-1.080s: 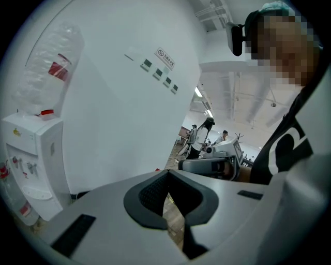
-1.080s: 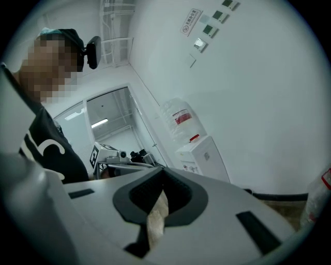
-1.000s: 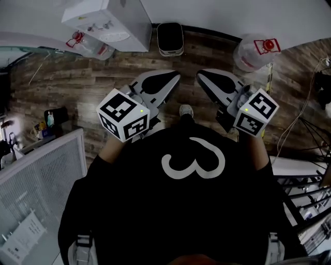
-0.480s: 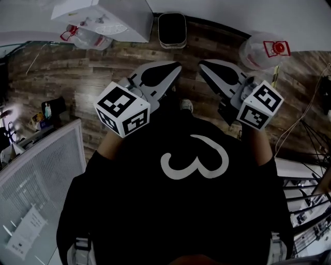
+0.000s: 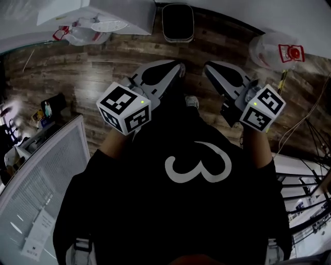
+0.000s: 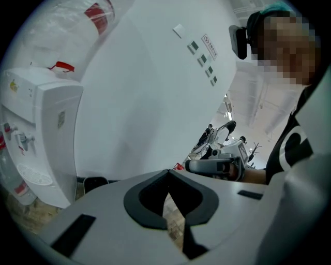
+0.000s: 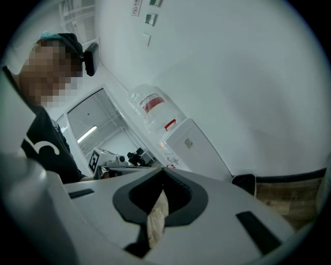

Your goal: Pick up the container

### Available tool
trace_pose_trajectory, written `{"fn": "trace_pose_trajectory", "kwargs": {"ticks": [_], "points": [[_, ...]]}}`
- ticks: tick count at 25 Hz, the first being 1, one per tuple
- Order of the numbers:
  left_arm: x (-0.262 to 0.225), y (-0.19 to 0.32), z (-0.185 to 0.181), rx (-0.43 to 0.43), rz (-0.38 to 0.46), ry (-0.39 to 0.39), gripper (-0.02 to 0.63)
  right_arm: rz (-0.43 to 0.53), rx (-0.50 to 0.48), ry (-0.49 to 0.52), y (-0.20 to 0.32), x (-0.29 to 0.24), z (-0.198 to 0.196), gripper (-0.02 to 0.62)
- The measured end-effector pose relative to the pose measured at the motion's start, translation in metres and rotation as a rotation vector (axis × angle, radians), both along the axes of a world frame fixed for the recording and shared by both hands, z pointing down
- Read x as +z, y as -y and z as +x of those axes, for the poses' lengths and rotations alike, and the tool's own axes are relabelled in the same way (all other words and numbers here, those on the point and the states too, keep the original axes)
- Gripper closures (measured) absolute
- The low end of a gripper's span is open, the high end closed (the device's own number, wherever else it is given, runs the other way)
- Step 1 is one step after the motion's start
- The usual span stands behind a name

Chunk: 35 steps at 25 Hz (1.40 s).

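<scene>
Both the left hand-held gripper and the right hand-held gripper have their jaws pressed together with nothing between them, side by side above the wooden floor. The dark container stands on that floor against the wall, just right of the water dispenser. A clear bottle shows just left of the dispenser. A big water jug sits well to its right, beyond the container.

Matt wood-plank floor, glossy white wall
</scene>
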<state>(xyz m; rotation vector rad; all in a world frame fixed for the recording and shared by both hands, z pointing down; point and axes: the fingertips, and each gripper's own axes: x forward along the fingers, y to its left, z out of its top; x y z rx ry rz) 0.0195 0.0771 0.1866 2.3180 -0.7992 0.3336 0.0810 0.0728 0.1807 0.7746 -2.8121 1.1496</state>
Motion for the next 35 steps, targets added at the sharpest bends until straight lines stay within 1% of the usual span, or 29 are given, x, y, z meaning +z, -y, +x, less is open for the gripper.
{"fn": "trace_pose_trajectory", "kwargs": {"ticks": [2,5,7,11,15,19,24,28,32,35], "points": [[0.016,0.016,-0.006,0.006,-0.009,0.001,0.594,-0.025,0.015,-0.002,0.017,0.017,-0.003,0.577],[0.038,0.037,-0.013,0.004,-0.038,-0.046,0.594,-0.044,0.037,-0.012,0.041,0.044,-0.006,0.577],[0.053,0.048,-0.016,0.004,-0.05,-0.063,0.594,-0.058,0.045,-0.02,0.052,0.062,-0.006,0.577],[0.084,0.067,-0.028,-0.02,-0.042,-0.068,0.594,-0.092,0.045,-0.046,0.068,0.1,-0.008,0.577],[0.132,0.097,-0.045,-0.052,-0.082,-0.074,0.594,-0.129,0.034,-0.076,0.09,0.153,-0.015,0.577],[0.176,0.108,-0.058,-0.066,-0.101,-0.044,0.594,-0.174,0.034,-0.076,0.097,0.198,-0.019,0.575],[0.238,0.12,-0.065,-0.071,-0.137,-0.016,0.594,-0.226,0.006,-0.13,0.107,0.269,-0.013,0.575],[0.279,0.122,-0.073,-0.068,-0.158,0.011,0.592,-0.248,0.028,-0.164,0.117,0.313,-0.008,0.574],[0.327,0.129,-0.084,-0.086,-0.206,0.04,0.591,-0.228,0.07,-0.197,0.136,0.349,-0.005,0.568],[0.359,0.132,-0.091,-0.102,-0.229,0.057,0.573,-0.237,0.101,-0.221,0.142,0.378,-0.001,0.562]]}}
